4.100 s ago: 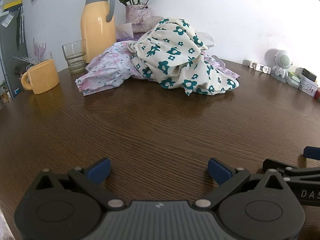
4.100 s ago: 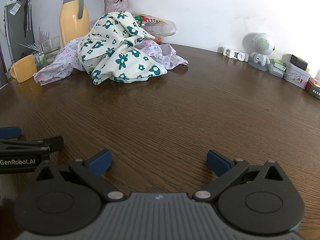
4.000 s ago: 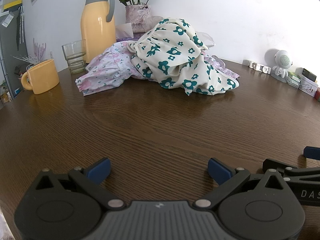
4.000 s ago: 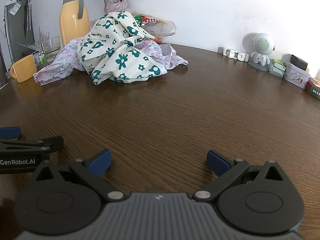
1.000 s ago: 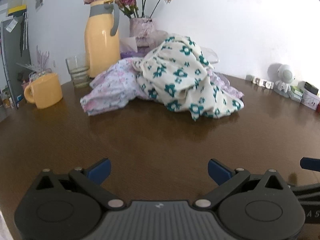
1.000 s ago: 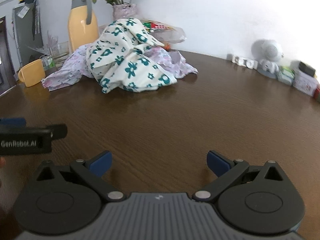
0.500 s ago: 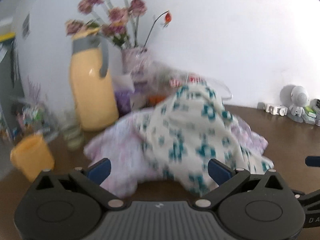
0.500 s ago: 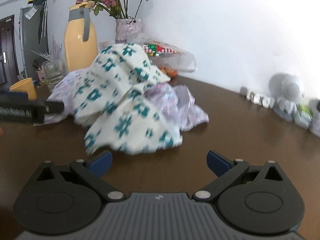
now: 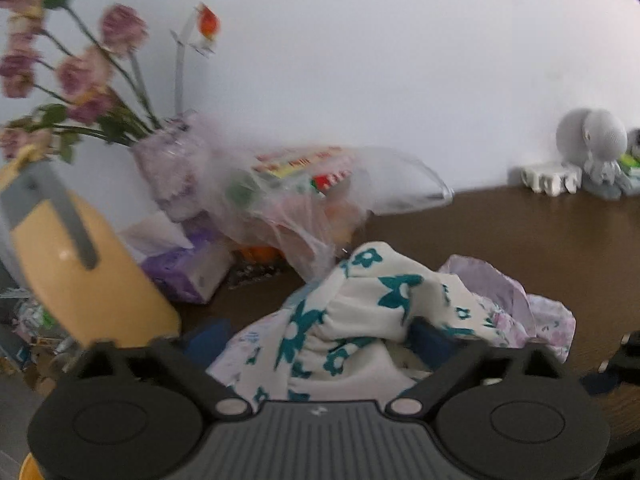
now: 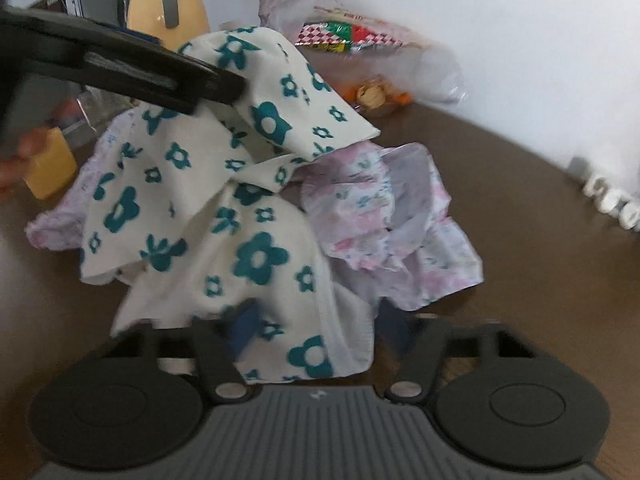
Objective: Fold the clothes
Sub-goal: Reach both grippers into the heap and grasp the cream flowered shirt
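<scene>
With both sets of jaws just closing, I see floral garment (image 10: 248,216) bunched between L gripper (image 9: 320,338) pads. R gripper (image 10: 316,326) straddles its near hem w/ cloth between; can't tell if either pinches yet.

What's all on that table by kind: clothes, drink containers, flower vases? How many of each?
Clothes: 2, the cream garment with teal flowers and the pale pink floral garment.
Drink containers: 2, the yellow jug and the yellow cup.
Flower vases: 1, the vase.
Total: 5
</scene>
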Available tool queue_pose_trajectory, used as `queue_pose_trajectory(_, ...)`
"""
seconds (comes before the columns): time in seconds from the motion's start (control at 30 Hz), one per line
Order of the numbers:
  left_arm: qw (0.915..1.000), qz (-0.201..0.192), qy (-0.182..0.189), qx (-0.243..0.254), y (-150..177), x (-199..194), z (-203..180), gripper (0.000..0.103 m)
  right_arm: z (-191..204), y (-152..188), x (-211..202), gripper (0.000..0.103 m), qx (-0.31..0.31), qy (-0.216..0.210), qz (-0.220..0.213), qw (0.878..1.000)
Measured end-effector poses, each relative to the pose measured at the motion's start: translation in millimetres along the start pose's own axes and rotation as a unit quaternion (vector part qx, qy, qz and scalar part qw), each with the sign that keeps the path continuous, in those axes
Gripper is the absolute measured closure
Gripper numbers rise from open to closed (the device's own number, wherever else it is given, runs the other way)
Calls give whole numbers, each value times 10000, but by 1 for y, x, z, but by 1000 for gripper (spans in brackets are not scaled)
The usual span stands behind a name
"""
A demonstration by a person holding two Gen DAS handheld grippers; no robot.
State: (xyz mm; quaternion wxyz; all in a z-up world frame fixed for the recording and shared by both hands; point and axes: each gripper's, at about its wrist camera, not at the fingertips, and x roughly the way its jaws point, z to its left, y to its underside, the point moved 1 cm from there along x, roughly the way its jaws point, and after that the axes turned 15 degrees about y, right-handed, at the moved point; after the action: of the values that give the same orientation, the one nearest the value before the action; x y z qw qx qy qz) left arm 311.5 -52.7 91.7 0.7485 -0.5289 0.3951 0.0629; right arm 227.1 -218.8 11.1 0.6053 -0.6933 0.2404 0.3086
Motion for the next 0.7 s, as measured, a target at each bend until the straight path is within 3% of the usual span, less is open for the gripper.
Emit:
queue_pose_trajectory(0.03,9998,18,201,-39,0,1,2,63,-1,-1,-2,89,15,-17,-24,10000)
queue_pose_trajectory(0.07,9991,8,398,-119,0,0,5,67,-2,-1,-5,100,25,-21,-54,10000)
queue_pose_trajectory(0.17,9962,-178,782,-348,-4,-13,14,82,-8,-4,-15,100,26,31,-127,9999)
queue_pose_trajectory(0.3,9954,-427,785,-335,-17,-42,17,88,-14,-16,-34,101,-31,298,-320,9990)
queue_pose_trajectory(0.43,9913,-1021,711,-429,-35,-93,31,90,-27,-38,-80,101,-58,814,-872,9928)
queue_pose_trajectory(0.6,9764,-1894,795,-660,-47,-180,47,92,-65,-61,-175,102,121,1770,-1710,9692)
queue_pose_trajectory(0.7,9701,-2129,933,-703,-35,-216,44,92,-91,-59,-228,102,329,2201,-2037,9534)
